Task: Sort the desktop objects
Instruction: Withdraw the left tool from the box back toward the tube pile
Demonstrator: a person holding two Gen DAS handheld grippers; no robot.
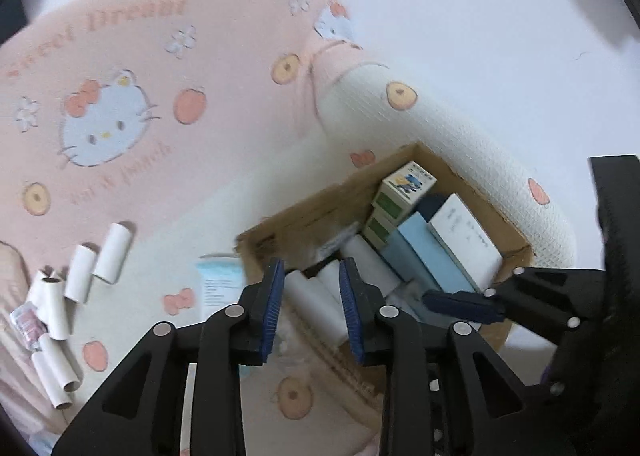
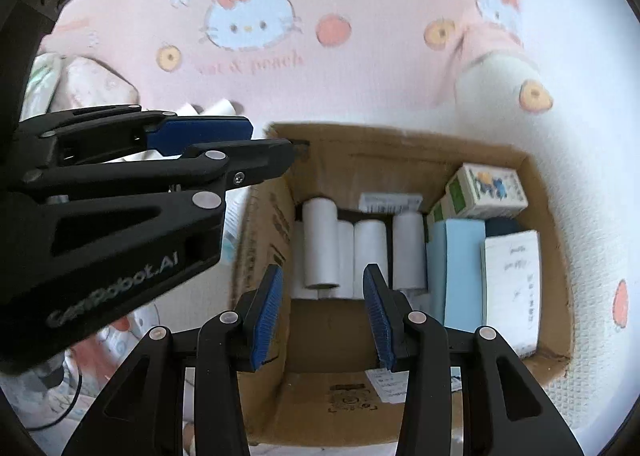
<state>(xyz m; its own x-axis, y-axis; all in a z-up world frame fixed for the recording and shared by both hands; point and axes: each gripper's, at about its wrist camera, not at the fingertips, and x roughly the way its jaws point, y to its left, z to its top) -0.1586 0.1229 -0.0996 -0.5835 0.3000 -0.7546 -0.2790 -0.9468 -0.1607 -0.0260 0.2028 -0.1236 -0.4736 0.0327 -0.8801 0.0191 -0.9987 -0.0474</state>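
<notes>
Both black two-finger grippers, left [image 1: 311, 310] and right [image 2: 323, 316], gape empty above the brown cardboard box [image 2: 400, 147] holding white paper rolls [image 2: 320, 240]; only the left view shows loose cardboard tubes [image 1: 80, 274] on pink blanket [image 1: 224, 127].

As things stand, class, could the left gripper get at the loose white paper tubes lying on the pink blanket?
Probably yes. The left gripper is open and empty above the cardboard box, and the white paper tubes lie uncovered on the pink blanket beside it, with nothing in between.
</notes>
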